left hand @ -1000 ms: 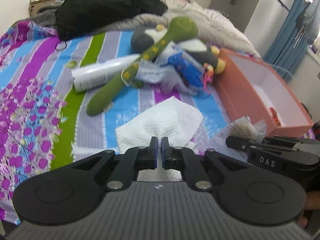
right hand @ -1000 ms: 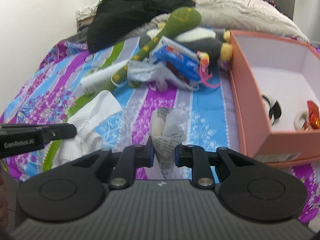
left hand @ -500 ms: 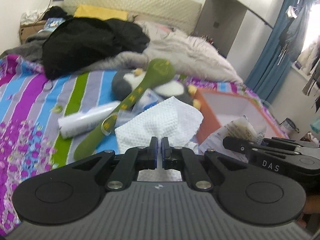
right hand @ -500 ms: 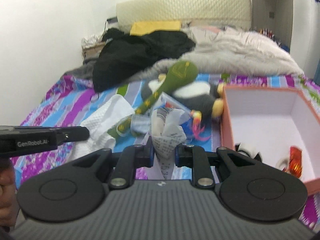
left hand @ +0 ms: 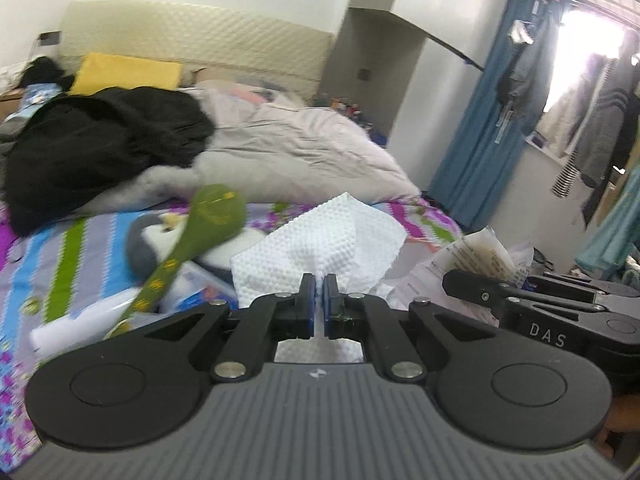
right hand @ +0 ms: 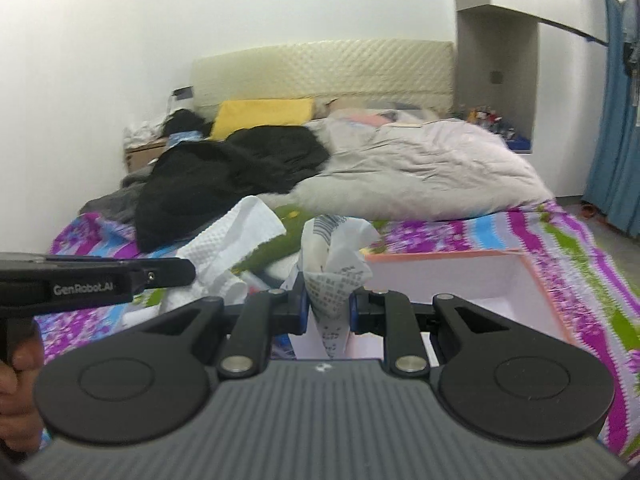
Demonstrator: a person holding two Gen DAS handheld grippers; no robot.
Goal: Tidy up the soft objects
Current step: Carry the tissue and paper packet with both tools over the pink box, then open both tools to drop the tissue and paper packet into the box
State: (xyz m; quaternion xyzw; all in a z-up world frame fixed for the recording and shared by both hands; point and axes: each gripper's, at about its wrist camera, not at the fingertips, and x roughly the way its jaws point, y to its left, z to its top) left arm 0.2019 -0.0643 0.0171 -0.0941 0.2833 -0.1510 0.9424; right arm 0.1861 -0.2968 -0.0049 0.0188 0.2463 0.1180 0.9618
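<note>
Left tongs (left hand: 319,295) pinch a white embossed paper towel (left hand: 320,240) between pads closed almost together, the sheet fanning up above the bed and hiding much of what lies behind it; its lower edge drops out of sight under the tool body. Left of the towel, on the striped floral bedsheet (left hand: 92,248), a green plush snake (left hand: 200,228) lies across a grey and white penguin toy (left hand: 148,240), both blurred, and a white tube (left hand: 80,324) beside them is partly cut off by the tool. Further back sit a black garment (left hand: 100,148) and a pale duvet (left hand: 300,152). Right tongs (right hand: 326,300) clamp a crumpled printed paper receipt (right hand: 334,264), pads a narrow gap apart with the paper filling it; the print is too soft to read. Behind it the pink box (right hand: 460,276) shows only its rim and white inner wall, its floor hidden by the tool. At the far left edge a hand (right hand: 18,392) is cut off by the frame
</note>
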